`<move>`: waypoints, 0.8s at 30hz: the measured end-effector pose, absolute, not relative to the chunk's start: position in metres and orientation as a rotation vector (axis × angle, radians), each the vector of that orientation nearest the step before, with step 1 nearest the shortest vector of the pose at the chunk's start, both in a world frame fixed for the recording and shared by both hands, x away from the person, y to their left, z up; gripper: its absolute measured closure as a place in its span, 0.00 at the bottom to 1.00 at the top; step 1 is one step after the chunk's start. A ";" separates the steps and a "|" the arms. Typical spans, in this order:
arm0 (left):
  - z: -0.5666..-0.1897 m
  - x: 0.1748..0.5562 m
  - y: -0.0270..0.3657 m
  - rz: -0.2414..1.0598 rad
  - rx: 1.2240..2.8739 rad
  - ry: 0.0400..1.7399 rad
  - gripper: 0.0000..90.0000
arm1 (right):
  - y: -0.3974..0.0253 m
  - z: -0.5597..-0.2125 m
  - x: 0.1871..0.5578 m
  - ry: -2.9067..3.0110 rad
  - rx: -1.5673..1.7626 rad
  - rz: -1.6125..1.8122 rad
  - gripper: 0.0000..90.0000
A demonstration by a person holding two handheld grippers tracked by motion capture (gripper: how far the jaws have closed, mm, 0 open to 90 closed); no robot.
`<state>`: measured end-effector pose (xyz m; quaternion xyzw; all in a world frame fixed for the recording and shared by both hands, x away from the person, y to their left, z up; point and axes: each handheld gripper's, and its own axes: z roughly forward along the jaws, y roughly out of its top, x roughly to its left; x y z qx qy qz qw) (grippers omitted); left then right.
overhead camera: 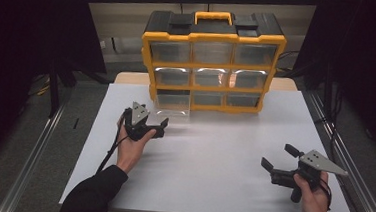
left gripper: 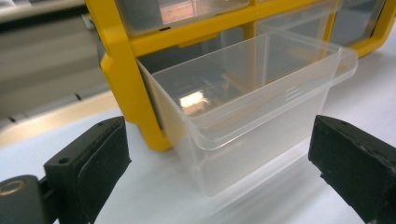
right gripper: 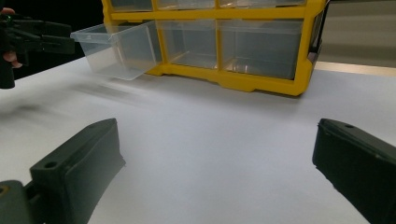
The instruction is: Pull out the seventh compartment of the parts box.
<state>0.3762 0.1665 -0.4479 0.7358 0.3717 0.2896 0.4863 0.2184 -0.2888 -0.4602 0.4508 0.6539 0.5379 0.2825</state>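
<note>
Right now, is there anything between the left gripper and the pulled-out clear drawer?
Nothing visible: the left gripper faces the clear drawer with open jaws, and between them lies just bare white table.

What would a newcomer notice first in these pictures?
The yellow and black drawer cabinet stands at the far edge of the white table. Its bottom-left clear drawer is pulled partly out, and the open left gripper sits just in front of it. The right gripper waits open near the table's right front.
</note>
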 end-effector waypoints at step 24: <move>-0.448 0.353 0.184 0.609 1.656 0.908 0.05 | -0.287 -0.459 0.218 1.756 1.208 1.425 0.01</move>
